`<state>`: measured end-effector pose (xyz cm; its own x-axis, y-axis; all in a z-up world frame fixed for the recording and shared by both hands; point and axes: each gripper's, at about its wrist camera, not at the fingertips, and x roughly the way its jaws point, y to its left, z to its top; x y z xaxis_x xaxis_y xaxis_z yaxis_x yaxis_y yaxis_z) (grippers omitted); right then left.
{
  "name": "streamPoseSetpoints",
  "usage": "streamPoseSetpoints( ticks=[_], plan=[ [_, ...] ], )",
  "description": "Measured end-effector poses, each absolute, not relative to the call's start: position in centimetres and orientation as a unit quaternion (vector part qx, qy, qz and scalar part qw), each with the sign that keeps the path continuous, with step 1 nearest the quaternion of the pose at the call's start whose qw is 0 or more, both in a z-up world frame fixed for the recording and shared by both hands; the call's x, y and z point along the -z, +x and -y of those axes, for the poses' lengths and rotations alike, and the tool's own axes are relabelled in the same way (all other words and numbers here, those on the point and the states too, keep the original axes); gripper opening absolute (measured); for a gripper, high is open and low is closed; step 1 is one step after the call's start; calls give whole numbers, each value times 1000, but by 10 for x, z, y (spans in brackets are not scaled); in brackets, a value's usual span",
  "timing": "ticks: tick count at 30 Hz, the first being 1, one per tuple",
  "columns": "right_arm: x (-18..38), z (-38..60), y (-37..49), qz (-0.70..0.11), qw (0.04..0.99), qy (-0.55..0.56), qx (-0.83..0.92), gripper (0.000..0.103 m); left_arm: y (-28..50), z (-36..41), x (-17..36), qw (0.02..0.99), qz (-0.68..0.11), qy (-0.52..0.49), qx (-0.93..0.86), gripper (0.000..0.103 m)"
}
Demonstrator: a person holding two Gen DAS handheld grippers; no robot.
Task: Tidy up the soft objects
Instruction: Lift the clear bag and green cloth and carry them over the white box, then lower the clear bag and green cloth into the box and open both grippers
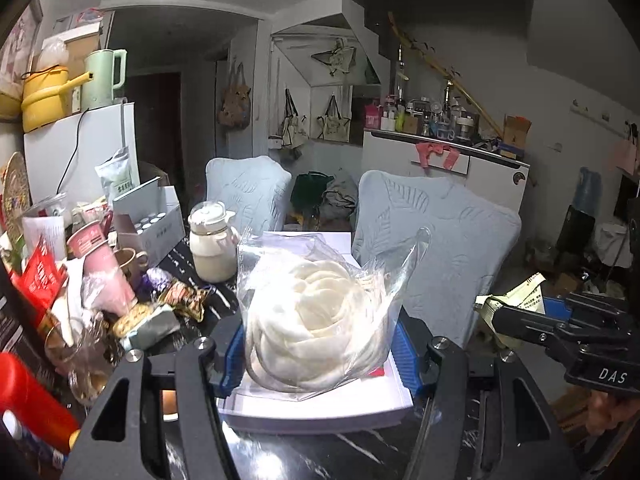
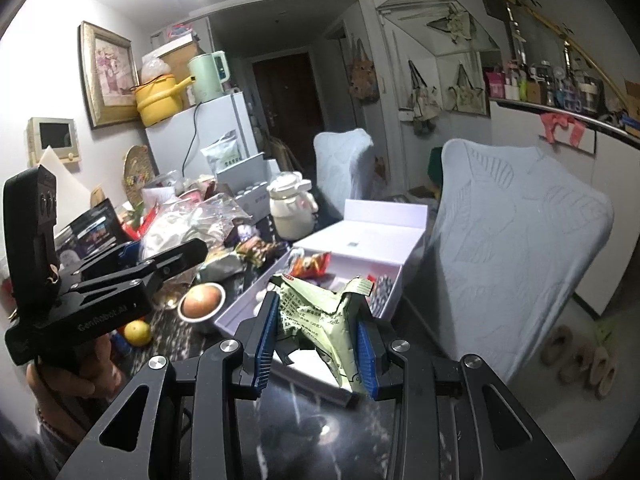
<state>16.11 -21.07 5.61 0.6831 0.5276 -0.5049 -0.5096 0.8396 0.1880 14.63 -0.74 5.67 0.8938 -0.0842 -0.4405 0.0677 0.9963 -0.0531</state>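
A clear plastic bag of white coiled soft material (image 1: pixel 316 312) sits between the blue pads of my left gripper (image 1: pixel 319 354), which is shut on it just above a white box (image 1: pixel 320 412). In the right wrist view my right gripper (image 2: pixel 316 340) is shut on a crumpled pale green printed packet (image 2: pixel 320 312) over the open white box (image 2: pixel 240 312), which holds snack packets. Each gripper shows in the other's view: the right gripper (image 1: pixel 520 304) with its packet (image 1: pixel 516 294) at the right, the left gripper (image 2: pixel 168 246) with its bag (image 2: pixel 188 224) at the left.
The dark marble table (image 2: pixel 312 432) is crowded on the left: a cream jar (image 1: pixel 212 240), pink cups (image 1: pixel 108 268), a red bottle (image 1: pixel 36 396), a bowl with a round fruit (image 2: pixel 200 300), a yellow citrus (image 2: pixel 138 332). Two pale blue covered chairs (image 1: pixel 440 232) stand behind.
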Motion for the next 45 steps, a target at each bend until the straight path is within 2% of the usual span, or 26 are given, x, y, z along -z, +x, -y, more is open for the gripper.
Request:
streamPoseSetpoints(
  ticks=[24,45],
  plan=[
    [-39,183,291,-283,915,15,-286,35,281,-21,-30,970,-244,19,-8,60],
    [38,138,364,-363,880,22,-306,35,338,-38,53,928,-372,13,-3,60]
  ],
)
